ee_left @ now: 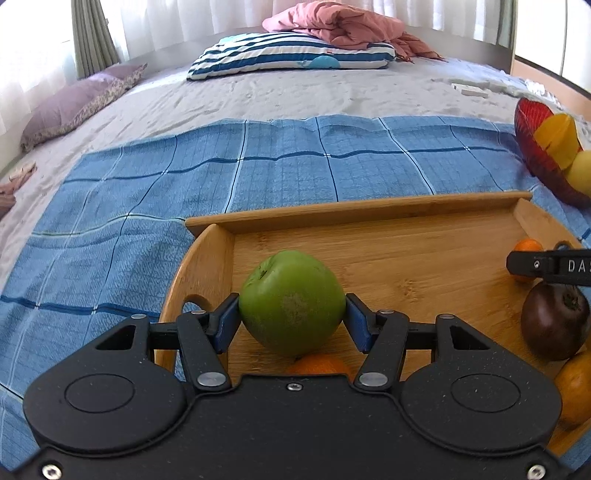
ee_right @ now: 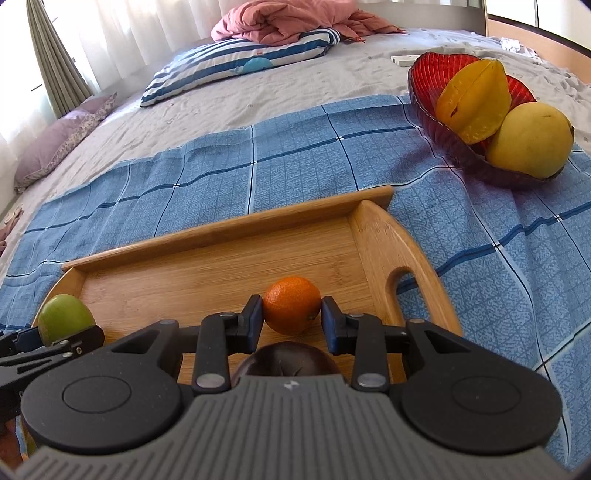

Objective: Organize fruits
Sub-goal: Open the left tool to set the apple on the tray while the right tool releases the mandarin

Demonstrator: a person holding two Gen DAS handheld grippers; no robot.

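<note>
My left gripper [ee_left: 291,319] is shut on a green apple [ee_left: 291,301], its blue pads pressing both sides, over the left end of a wooden tray [ee_left: 369,210]. The apple [ee_right: 64,317] also shows at the left edge of the right wrist view. In that view my right gripper [ee_right: 291,321] is shut on a small orange [ee_right: 291,304] over the tray's [ee_right: 229,232] right end. A dark purple fruit [ee_right: 284,360] lies just under this gripper. Another orange [ee_left: 319,363] lies in the tray beneath the apple.
A red glass bowl [ee_right: 428,110] right of the tray holds a starfruit [ee_right: 472,99] and a yellow mango [ee_right: 528,142]. The tray rests on a blue checked cloth [ee_right: 295,147] spread on a bed. A striped pillow [ee_right: 236,62] and a pink blanket [ee_right: 280,22] lie far back.
</note>
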